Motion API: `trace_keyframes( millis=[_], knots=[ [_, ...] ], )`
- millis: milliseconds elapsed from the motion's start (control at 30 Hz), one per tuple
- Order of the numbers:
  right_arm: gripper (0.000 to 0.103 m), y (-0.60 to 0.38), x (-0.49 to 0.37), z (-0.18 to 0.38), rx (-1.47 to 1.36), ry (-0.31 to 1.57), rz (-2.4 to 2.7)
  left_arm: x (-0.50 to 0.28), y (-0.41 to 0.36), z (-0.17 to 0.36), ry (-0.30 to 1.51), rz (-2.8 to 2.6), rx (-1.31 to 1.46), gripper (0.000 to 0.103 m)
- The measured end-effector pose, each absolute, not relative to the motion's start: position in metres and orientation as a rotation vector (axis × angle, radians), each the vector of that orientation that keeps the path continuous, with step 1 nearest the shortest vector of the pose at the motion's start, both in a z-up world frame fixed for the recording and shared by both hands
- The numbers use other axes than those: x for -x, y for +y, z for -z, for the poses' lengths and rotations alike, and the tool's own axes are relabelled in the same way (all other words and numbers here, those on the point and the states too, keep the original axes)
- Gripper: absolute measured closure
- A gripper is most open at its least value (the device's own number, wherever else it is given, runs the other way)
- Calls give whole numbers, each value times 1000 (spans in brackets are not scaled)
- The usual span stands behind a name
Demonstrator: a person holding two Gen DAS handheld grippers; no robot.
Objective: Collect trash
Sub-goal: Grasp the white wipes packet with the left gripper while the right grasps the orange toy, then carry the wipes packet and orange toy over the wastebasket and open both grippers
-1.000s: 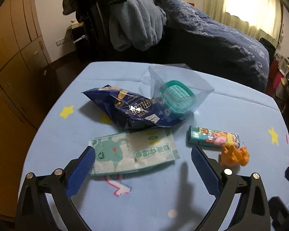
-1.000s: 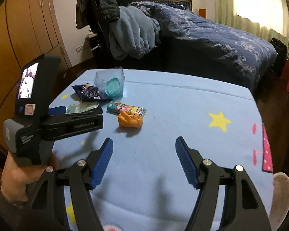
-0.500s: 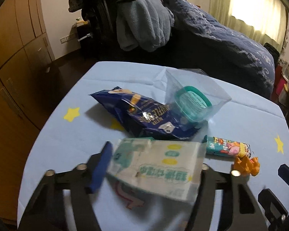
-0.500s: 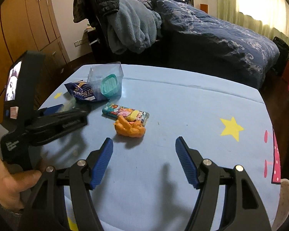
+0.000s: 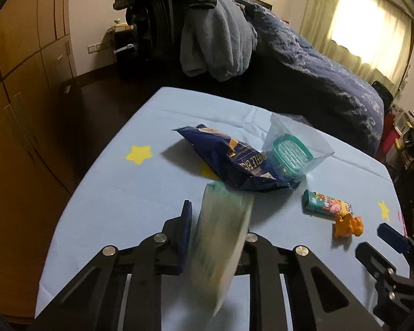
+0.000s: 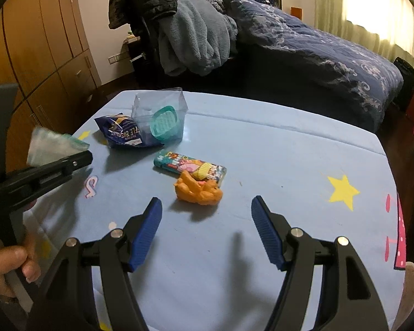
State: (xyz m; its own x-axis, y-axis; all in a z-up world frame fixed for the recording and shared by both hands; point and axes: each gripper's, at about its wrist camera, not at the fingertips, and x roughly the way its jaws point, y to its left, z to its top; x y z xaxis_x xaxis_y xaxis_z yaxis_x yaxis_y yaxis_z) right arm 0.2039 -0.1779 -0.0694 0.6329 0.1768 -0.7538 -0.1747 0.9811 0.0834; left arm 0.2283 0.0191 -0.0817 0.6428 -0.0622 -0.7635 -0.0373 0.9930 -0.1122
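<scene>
The left gripper (image 5: 216, 237) is clamped on the pale wipes packet (image 5: 220, 237), lifted clear of the table (image 5: 124, 193), near the blue biscuit bag (image 5: 234, 162). Keep that squeeze firm, since the floppy packet could slip. The right gripper (image 6: 205, 231) hangs with fingers apart, just short of the orange wrapper (image 6: 198, 190), well placed to take it.

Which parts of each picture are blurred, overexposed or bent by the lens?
Left wrist view: the wipes packet in the left tool is motion-blurred; the curtained window blows out. Right wrist view: the packet is blurred too, the wardrobe bows, and the open right tool is sharp.
</scene>
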Motion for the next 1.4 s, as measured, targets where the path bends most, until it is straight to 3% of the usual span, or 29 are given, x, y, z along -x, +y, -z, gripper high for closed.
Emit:
trace_keyframes(
  millis=[100, 333, 367, 433, 500, 933, 1400],
  knots=[
    [35, -173, -208, 72, 0, 868, -201, -225, 20, 79, 851, 11, 104, 89],
    [36, -169, -222, 82, -6, 896, -163, -227, 23, 79, 834, 40, 107, 90],
    [38, -169, -224, 85, -12, 903, -160, -227, 24, 80, 837, 45, 113, 90],
    [54, -170, -229, 90, -27, 928, -160, -227, 26, 81, 835, 50, 118, 90],
    [60, -171, -229, 89, -25, 920, -150, -225, 29, 82, 838, 57, 128, 90],
    [60, -181, -201, 73, -35, 873, -179, -193, 41, 82, 919, 149, 121, 90],
    [60, -202, -158, 55, -86, 839, -184, -154, 24, 64, 871, 165, 99, 90]
  ],
)
